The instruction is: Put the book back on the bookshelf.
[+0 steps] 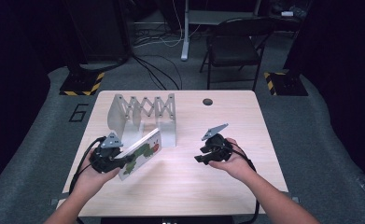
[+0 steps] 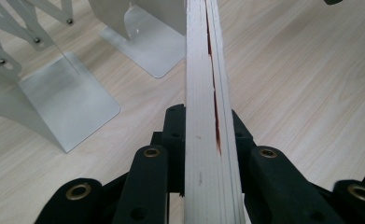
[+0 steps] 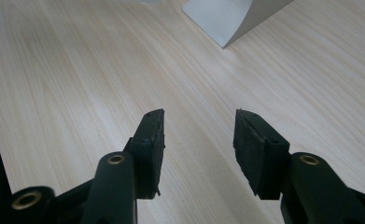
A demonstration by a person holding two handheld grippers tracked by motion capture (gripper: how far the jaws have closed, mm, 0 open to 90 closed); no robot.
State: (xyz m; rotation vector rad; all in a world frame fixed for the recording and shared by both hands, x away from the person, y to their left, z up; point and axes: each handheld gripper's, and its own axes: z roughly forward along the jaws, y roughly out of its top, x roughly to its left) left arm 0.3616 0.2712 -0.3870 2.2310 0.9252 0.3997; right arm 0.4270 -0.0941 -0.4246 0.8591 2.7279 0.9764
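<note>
A white picture book (image 1: 143,151) with a green and red cover drawing is tilted up off the wooden table (image 1: 194,186), just in front of a white expandable book rack (image 1: 145,109). My left gripper (image 1: 126,161) is shut on the book's lower edge. In the left gripper view the book's page edges (image 2: 206,70) run straight up between the left gripper's (image 2: 203,119) black jaws, with the rack's flat dividers (image 2: 68,102) to the left. My right gripper (image 1: 198,158) is held over the table to the right of the book. Its jaws (image 3: 199,126) stand apart with nothing between them.
The rack's scissor lattice stands at the table's back left. A corner of the rack's base plate (image 3: 227,18) lies ahead of the right gripper. A round cable hole (image 1: 207,101) is near the far edge. A folding chair (image 1: 236,46) stands beyond the table.
</note>
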